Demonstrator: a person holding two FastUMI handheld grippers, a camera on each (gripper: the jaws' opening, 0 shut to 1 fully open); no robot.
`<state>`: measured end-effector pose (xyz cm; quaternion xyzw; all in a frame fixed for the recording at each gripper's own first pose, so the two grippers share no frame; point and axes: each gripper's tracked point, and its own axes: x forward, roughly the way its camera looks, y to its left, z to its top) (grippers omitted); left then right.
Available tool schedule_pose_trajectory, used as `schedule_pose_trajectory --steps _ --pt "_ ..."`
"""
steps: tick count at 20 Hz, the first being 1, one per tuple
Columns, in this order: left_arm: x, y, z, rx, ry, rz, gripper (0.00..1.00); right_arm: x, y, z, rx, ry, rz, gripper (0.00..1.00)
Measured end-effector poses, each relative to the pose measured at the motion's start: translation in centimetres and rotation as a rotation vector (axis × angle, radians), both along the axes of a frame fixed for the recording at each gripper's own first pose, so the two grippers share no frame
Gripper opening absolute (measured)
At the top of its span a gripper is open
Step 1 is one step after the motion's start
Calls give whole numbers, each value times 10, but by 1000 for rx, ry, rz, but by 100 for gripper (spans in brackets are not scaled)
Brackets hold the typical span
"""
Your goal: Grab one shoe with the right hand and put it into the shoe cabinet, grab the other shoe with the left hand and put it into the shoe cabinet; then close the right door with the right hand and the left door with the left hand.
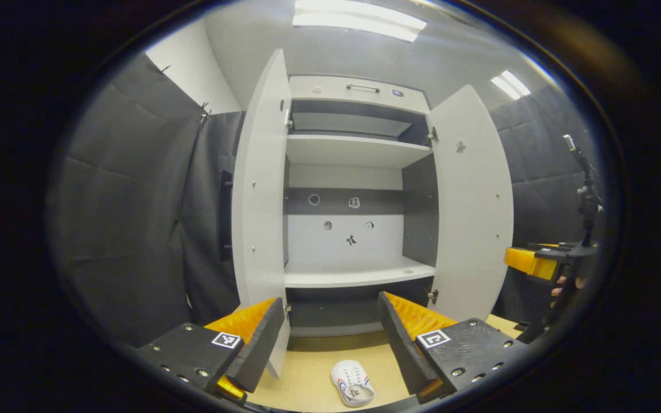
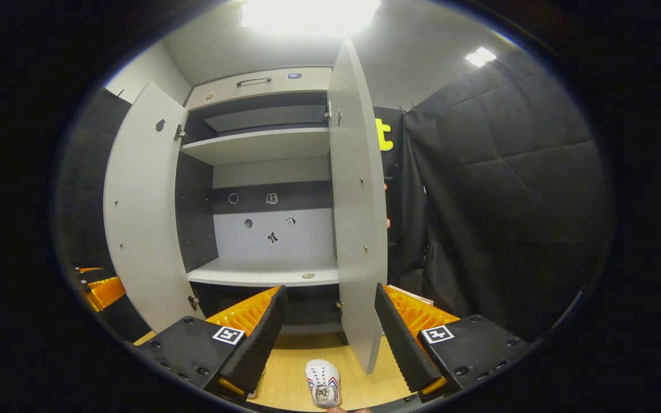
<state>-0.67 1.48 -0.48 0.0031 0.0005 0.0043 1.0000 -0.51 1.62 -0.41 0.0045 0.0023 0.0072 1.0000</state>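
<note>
The white shoe cabinet (image 1: pixel 359 152) stands ahead with its left door (image 1: pixel 259 189) and right door (image 1: pixel 474 201) both swung wide. A white shoe (image 1: pixel 352 383) with red and blue stripes lies on the wooden floor below my left gripper (image 1: pixel 330 301), which is open and holds nothing. In the right gripper view a similar white shoe (image 2: pixel 322 383) lies on the floor under my right gripper (image 2: pixel 330 291), also open, just in front of the right door's (image 2: pixel 359 218) edge. Whether the two views show the same shoe I cannot tell.
The right gripper (image 1: pixel 528 263), held by a hand, hovers right of the right door in the left gripper view. A stand with a pole (image 1: pixel 586 195) rises behind it. Black padded cloth walls (image 2: pixel 497 201) close in both sides. The left gripper (image 2: pixel 98 289) shows at the far left.
</note>
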Motion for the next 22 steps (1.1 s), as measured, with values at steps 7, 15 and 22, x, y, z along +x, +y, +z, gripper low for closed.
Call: schedule_pose_trajectory --steps 7,15,22 --pt "0 16 -12 -28 20 17 95 0 5 -9 6 37 -14 93" --pt "2 22 -36 -25 53 1 96 18 7 -27 17 183 -33 93" --pt "-8 50 -78 -136 168 -15 95 43 53 -88 2 392 72 98"
